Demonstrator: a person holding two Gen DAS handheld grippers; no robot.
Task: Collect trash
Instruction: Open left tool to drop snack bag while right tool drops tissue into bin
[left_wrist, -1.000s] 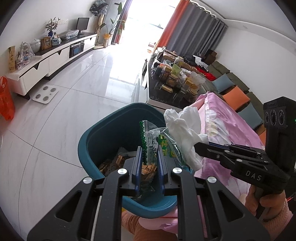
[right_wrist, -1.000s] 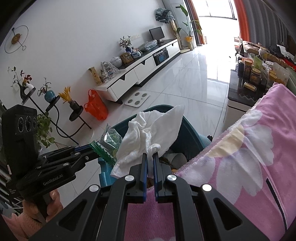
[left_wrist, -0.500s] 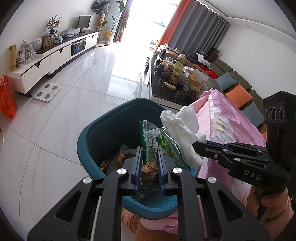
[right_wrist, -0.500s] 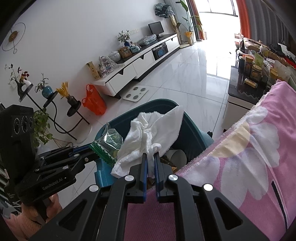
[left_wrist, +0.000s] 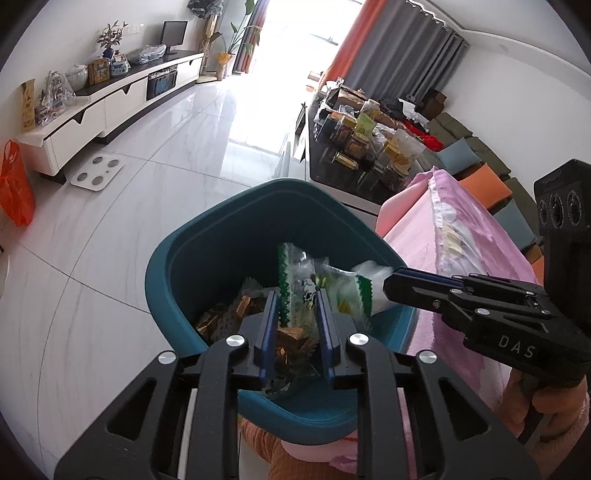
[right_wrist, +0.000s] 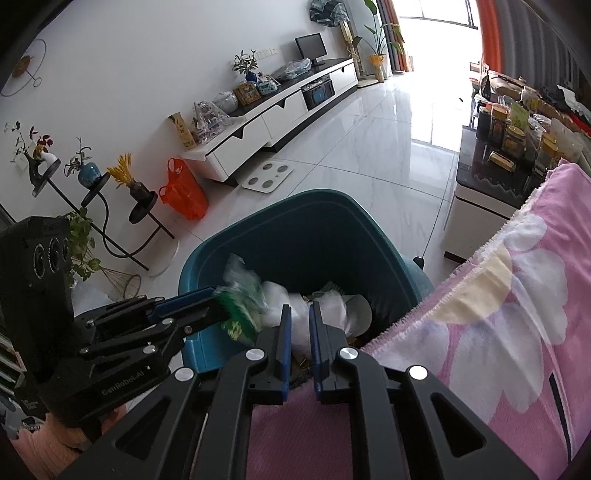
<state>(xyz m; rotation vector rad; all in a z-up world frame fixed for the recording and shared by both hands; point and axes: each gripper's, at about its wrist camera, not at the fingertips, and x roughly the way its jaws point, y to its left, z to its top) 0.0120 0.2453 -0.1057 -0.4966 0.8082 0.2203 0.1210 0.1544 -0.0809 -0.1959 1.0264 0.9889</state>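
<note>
Trash bin (left_wrist: 166, 295) beside the pink blanket (right_wrist: 480, 332) edge, already holding old wrappers (left_wrist: 221, 317). Lowered since a moment ago: white tissue (right_wrist: 334, 306), now below the rim, pinched in the right gripper (right_wrist: 297, 325); green wrapper (left_wrist: 291, 291), over the bin's near edge, clamped in the left gripper (left_wrist: 294, 317). Probably ready for release. Both blurred by motion; bin floor hidden.
</note>
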